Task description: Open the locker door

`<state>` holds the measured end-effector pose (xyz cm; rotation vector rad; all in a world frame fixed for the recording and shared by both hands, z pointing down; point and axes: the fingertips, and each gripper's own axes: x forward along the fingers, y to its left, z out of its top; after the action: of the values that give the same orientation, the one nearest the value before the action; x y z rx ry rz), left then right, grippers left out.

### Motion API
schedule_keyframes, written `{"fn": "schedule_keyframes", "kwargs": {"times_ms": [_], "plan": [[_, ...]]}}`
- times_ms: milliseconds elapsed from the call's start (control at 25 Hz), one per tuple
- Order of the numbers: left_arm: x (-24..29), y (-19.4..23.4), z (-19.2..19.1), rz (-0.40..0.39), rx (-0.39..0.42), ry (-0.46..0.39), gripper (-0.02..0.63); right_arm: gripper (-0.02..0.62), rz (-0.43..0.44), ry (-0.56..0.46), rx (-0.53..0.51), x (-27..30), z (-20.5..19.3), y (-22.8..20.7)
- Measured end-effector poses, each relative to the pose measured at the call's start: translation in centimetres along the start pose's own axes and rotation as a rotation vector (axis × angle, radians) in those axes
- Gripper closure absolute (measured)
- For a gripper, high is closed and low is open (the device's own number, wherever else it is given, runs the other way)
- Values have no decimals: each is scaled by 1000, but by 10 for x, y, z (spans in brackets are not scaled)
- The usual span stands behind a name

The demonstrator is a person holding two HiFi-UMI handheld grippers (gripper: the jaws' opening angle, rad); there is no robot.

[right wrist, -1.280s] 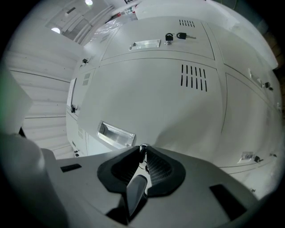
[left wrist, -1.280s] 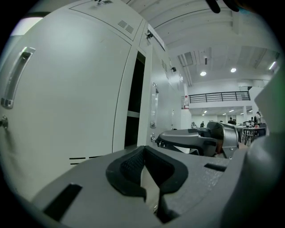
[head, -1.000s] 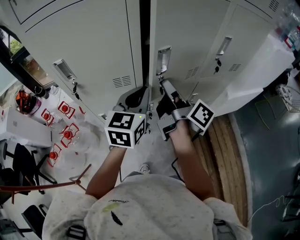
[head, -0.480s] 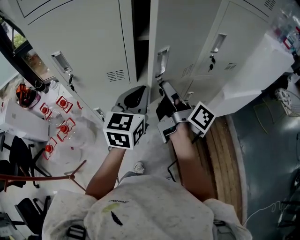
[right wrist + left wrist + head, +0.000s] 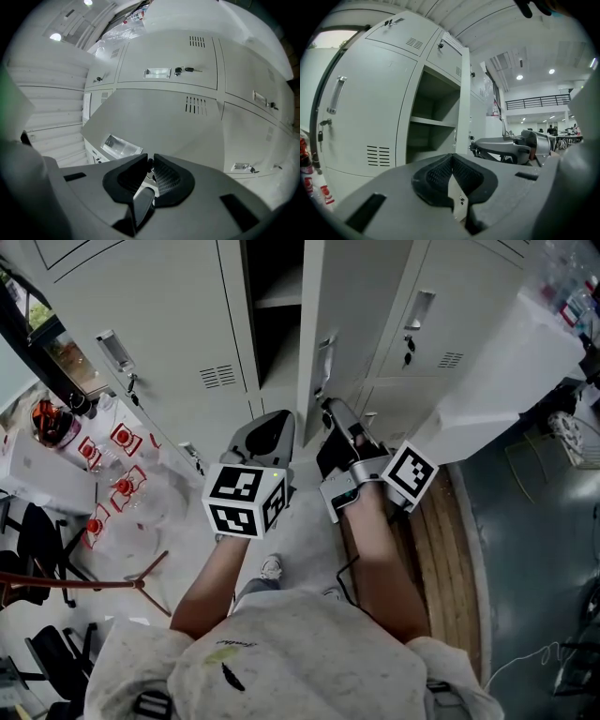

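Head view has the locker door [image 5: 356,324] swung partly out, shelves [image 5: 277,300] showing; my right claw [image 5: 150,159] is clenched on what looks like its key [image 5: 150,161] (my pull-point), left claw [image 5: 451,158] closed empty, parked alongside.

Pale floor [image 5: 309,538]: lockers [image 5: 169,324] standing, red-labelled bottles [image 5: 122,488] left, wooden boards [image 5: 455,549] right
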<state>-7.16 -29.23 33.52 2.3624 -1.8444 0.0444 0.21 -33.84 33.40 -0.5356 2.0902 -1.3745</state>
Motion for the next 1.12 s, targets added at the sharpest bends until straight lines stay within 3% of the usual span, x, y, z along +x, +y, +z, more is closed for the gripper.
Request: {"fn": "schedule_keyframes", "kwargs": {"times_ms": [1120], "plan": [[22,-113,-11,-45,46,19,600,571,18,-48,18,-91,84,-6]]}}
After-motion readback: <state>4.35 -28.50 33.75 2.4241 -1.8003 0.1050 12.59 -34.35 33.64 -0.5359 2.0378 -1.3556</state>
